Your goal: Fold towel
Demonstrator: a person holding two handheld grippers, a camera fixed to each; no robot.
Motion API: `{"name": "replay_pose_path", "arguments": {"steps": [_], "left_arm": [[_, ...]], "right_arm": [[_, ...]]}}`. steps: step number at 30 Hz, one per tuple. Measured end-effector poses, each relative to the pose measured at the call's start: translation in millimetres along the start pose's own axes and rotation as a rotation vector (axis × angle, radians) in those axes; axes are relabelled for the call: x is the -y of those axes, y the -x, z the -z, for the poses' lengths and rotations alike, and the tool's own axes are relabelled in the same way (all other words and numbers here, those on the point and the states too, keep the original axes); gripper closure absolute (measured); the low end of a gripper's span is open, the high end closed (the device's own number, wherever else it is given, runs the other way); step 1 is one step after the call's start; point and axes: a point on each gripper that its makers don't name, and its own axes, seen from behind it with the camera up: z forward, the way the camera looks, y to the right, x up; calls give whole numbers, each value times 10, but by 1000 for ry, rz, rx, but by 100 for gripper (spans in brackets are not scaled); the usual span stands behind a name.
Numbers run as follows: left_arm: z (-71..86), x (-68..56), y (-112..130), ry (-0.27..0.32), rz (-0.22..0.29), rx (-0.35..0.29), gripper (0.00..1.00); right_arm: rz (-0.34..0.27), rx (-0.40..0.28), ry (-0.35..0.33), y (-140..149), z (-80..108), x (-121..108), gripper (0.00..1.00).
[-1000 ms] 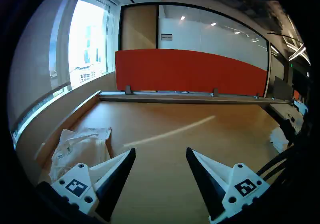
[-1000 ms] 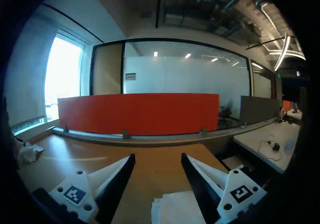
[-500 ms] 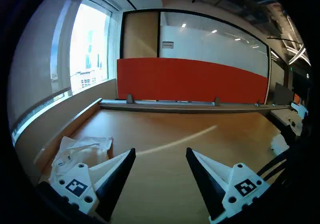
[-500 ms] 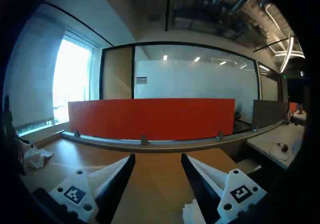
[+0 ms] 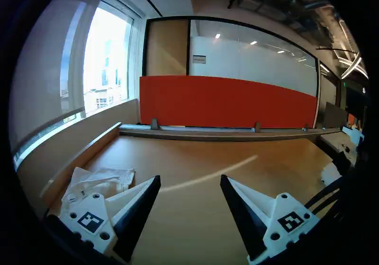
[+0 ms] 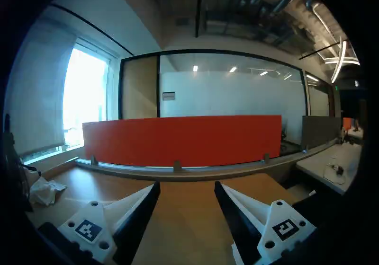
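Over the last second both cameras are tipping upward. In the right gripper view the white towel [image 6: 234,257] is sliding from between the fingers down to the near edge. In the left gripper view the orange divider [image 5: 227,101] is sinking lower.

The left gripper [image 5: 189,189] is hovering over the wooden counter [image 5: 203,170], its fingers [image 5: 137,203] standing well apart with nothing between them. The right gripper [image 6: 187,194] is likewise holding its fingers spread and empty above the counter.

Each finger is carrying a black-and-white square tag [image 5: 90,221], a pattern without letters. A small sign [image 5: 199,59] is hanging on the glass wall [image 5: 256,57] beyond the divider, and its writing is too small to read.

The towel is showing as a mere sliver just beside the right gripper's right finger, so its long axis and heading cannot be told.

A crumpled white cloth [image 5: 102,180] is lying at the counter's left side, just behind the left gripper's left finger. The left gripper view is also taking in a bright window [image 5: 106,75] with buildings outside and a white lump [image 5: 330,172] at the counter's right edge. The right gripper view is taking in a white counter [image 6: 331,163] off to the right with a cable [image 6: 335,169] on it, and ceiling pipes [image 6: 265,4] overhead.
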Motion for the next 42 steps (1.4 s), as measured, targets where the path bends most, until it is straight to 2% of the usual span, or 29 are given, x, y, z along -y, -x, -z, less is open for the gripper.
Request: {"name": "replay_pose_path", "arguments": {"steps": [9, 21, 31, 42], "left_arm": [[15, -1, 50, 11, -17, -23, 6], [-6, 88, 329, 14, -36, -77, 6], [-71, 115, 577, 17, -51, -101, 6], [-83, 124, 781, 12, -62, -112, 6]], "right_arm": [[0, 1, 9, 187, 56, 19, 11], [22, -5, 6, 730, 166, 56, 11], [17, -19, 16, 1148, 135, 8, 12], [-11, -30, 21, 1476, 54, -65, 11]]}}
